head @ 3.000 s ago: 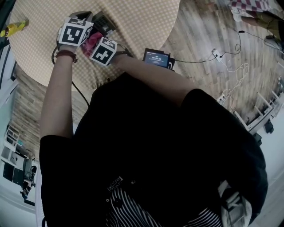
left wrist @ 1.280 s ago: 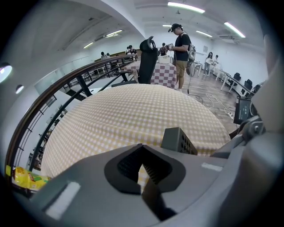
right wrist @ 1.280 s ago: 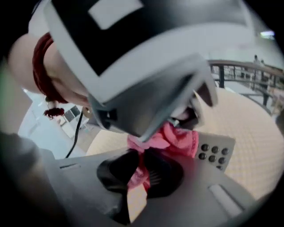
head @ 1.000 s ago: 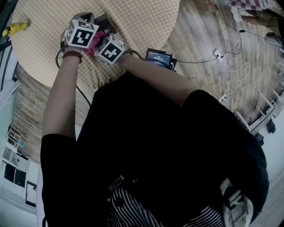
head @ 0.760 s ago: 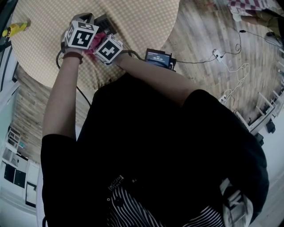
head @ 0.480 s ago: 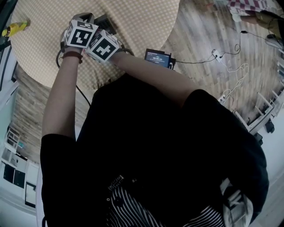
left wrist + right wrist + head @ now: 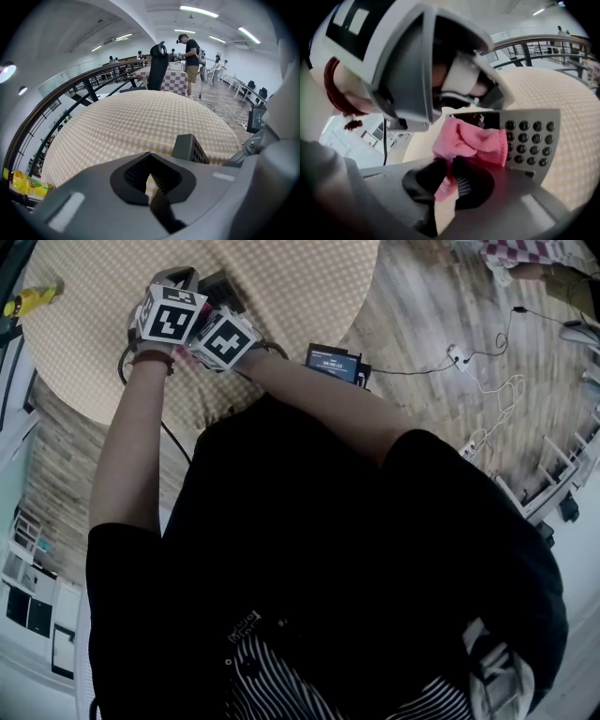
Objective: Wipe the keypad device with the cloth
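The grey keypad device (image 7: 528, 137) with rows of black buttons lies on the checked round table (image 7: 281, 277). A pink cloth (image 7: 471, 143) rests bunched on the device's left part, beside the buttons. My right gripper (image 7: 449, 180) is shut on the cloth's near end. My left gripper (image 7: 150, 176) is shut with nothing between its pads, and the device (image 7: 190, 147) stands just to its right. In the head view both marker cubes sit side by side, the left gripper (image 7: 171, 313) and the right gripper (image 7: 225, 339) hiding most of the device (image 7: 221, 285).
A yellow packet (image 7: 28, 298) lies at the table's far left edge. A small black screen unit (image 7: 333, 362) sits at the table's near edge by my right arm. Cables (image 7: 487, 381) trail over the wooden floor. People stand far off behind the table (image 7: 192, 51).
The right gripper has slid left with the cloth, closing up against the left gripper's cube; the pink cloth seen between the cubes is now mostly covered. The left gripper stays put.
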Motion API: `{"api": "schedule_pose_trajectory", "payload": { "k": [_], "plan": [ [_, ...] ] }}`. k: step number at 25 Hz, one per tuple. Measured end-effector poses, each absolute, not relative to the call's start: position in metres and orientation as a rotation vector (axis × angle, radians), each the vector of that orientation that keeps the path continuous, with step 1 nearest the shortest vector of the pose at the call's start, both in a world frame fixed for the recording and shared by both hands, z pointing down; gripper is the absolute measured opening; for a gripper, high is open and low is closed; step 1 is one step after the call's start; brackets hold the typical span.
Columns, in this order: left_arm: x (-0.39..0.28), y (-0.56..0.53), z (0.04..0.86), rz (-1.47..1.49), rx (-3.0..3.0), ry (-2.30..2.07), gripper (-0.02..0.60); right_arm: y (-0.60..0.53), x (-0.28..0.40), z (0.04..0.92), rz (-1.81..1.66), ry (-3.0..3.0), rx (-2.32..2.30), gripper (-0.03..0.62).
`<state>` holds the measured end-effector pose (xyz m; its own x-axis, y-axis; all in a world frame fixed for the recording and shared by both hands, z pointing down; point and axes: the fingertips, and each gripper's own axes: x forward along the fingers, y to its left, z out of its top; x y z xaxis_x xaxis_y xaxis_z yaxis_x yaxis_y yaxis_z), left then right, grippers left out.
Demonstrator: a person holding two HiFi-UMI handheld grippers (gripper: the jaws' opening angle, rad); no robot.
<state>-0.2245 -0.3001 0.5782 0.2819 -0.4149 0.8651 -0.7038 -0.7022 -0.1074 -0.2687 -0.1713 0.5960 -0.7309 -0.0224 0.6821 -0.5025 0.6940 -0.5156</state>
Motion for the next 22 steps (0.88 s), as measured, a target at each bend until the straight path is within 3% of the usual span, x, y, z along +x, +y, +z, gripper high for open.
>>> {"api": "schedule_pose_trajectory", "payload": {
  "k": [13, 22],
  "plan": [
    [-0.22, -0.297, 0.571, 1.268, 2.306, -1.065, 0.003, -0.133, -0.249, 0.619, 1.092, -2.082, 0.296, 0.049],
    [-0.262, -0.265, 0.505, 0.692, 2.318, -1.292, 0.003, -0.142, -0.238, 0.558, 1.057, -2.203, 0.282, 0.048]
  ]
}}
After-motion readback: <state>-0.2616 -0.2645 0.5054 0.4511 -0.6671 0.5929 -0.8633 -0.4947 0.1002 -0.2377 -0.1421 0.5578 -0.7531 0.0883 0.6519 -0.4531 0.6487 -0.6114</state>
